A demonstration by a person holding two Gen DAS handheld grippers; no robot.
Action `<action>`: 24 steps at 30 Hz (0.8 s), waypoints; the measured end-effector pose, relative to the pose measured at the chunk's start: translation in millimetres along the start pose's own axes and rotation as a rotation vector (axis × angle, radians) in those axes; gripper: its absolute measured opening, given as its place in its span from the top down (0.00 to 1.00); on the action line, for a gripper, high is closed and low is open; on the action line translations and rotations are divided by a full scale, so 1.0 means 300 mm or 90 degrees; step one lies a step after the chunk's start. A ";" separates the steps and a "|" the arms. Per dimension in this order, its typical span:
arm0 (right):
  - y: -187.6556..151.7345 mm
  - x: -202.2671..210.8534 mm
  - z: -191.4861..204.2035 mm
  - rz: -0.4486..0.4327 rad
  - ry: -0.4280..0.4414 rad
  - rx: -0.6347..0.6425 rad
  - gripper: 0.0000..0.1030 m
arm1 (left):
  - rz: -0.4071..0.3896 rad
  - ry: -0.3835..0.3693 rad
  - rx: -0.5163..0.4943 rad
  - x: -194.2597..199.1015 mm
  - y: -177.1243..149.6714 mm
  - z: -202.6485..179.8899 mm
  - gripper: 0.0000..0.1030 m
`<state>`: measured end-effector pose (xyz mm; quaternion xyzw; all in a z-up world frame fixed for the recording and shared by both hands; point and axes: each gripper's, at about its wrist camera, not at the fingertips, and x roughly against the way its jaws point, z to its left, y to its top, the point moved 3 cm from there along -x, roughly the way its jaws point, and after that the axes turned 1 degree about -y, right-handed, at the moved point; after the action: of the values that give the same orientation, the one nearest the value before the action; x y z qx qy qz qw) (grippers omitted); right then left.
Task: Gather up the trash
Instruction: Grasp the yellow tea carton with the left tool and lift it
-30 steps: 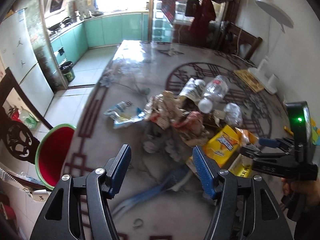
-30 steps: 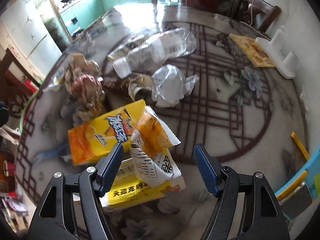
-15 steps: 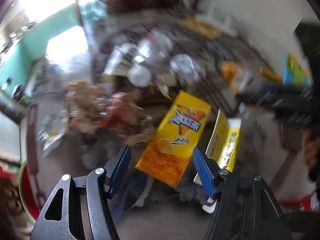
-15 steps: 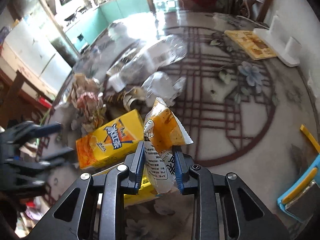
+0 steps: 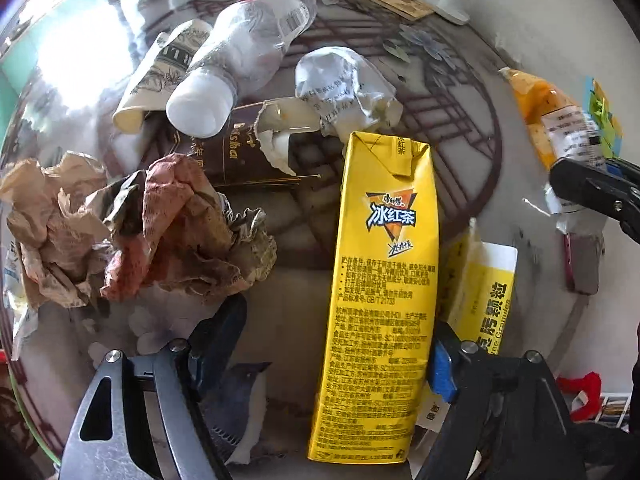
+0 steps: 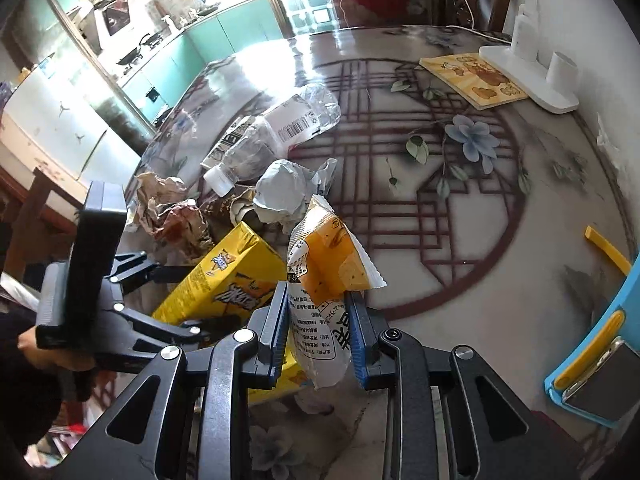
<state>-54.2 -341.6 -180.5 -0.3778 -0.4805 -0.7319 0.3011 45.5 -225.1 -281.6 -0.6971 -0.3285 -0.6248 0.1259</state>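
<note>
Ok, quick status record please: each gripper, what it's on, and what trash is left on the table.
right gripper: shut on the orange snack packet, lifted off the table
left gripper: open, fingers either side of the yellow tea carton; no contact visible
tea carton: lying flat, not yet gripped
other trash: clear plastic bottle, paper cup, white crumpled paper, brown crumpled wrappers, dark torn box, yellow medicine box
</note>
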 end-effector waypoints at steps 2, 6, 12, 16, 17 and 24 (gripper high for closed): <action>0.011 0.017 0.011 -0.009 -0.016 0.013 0.75 | -0.008 -0.011 0.012 0.009 -0.003 0.007 0.36; 0.044 0.077 0.053 -0.048 -0.047 0.041 0.75 | -0.027 -0.023 0.028 0.045 -0.015 0.005 0.67; 0.085 0.157 0.121 -0.098 -0.070 0.076 0.75 | -0.090 -0.038 0.055 0.170 -0.033 0.005 0.68; 0.106 0.190 0.171 -0.122 -0.077 0.098 0.75 | -0.145 -0.036 0.083 0.281 -0.053 0.012 0.68; 0.108 0.194 0.181 -0.126 -0.076 0.102 0.75 | -0.158 -0.033 0.093 0.309 -0.062 0.017 0.68; 0.122 0.217 0.275 -0.148 -0.065 0.134 0.75 | -0.245 0.018 0.183 0.488 -0.118 0.071 0.68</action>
<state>-37.8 -283.0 -87.3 -0.3225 -0.6096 -0.6875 0.2273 41.0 -141.8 -154.3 -0.5873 -0.5392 -0.5941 0.1069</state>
